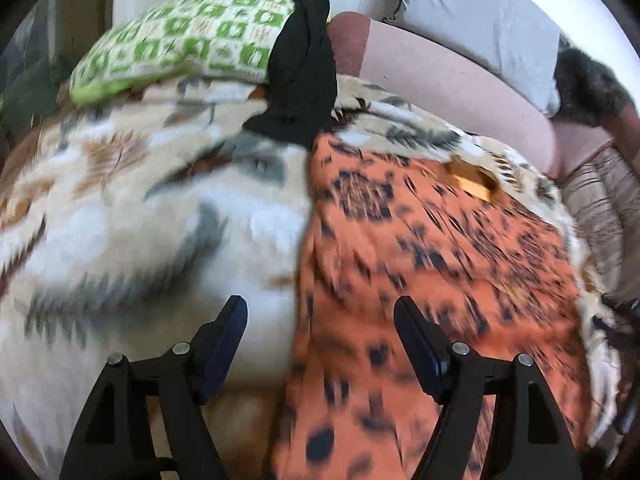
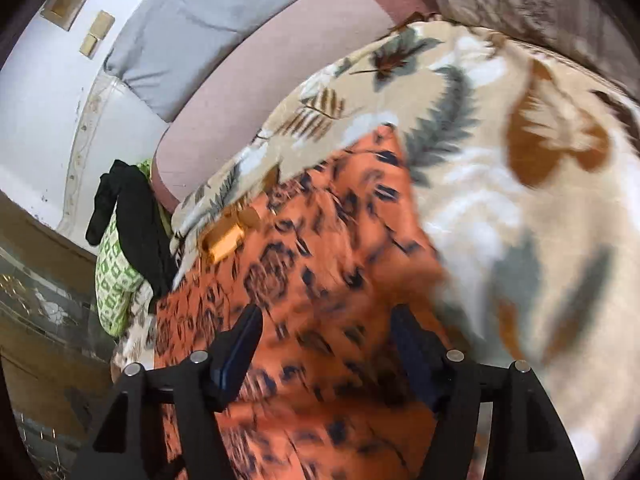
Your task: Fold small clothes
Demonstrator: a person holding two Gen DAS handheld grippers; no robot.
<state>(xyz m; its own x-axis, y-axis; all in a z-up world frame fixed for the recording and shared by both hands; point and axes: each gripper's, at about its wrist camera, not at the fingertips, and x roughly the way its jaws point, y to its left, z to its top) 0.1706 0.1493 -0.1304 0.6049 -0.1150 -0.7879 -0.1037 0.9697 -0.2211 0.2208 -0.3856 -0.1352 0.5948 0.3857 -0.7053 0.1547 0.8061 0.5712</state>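
An orange garment with dark blotches (image 1: 420, 264) lies spread on a leaf-patterned blanket (image 1: 140, 220). My left gripper (image 1: 320, 320) is open above the garment's left edge, one finger over the blanket, one over the garment. In the right wrist view the same orange garment (image 2: 312, 280) lies below my right gripper (image 2: 326, 328), which is open with both fingers over the cloth. Neither gripper holds anything. Both views are motion-blurred.
A black garment (image 1: 304, 60) drapes over a green-and-white checked pillow (image 1: 180, 40) at the far side. A grey pillow (image 1: 480, 24) and a pink cushion (image 1: 440, 88) lie behind. An orange tag (image 2: 226, 242) sits by the garment's far edge. Floor tiles (image 2: 40, 300) show at left.
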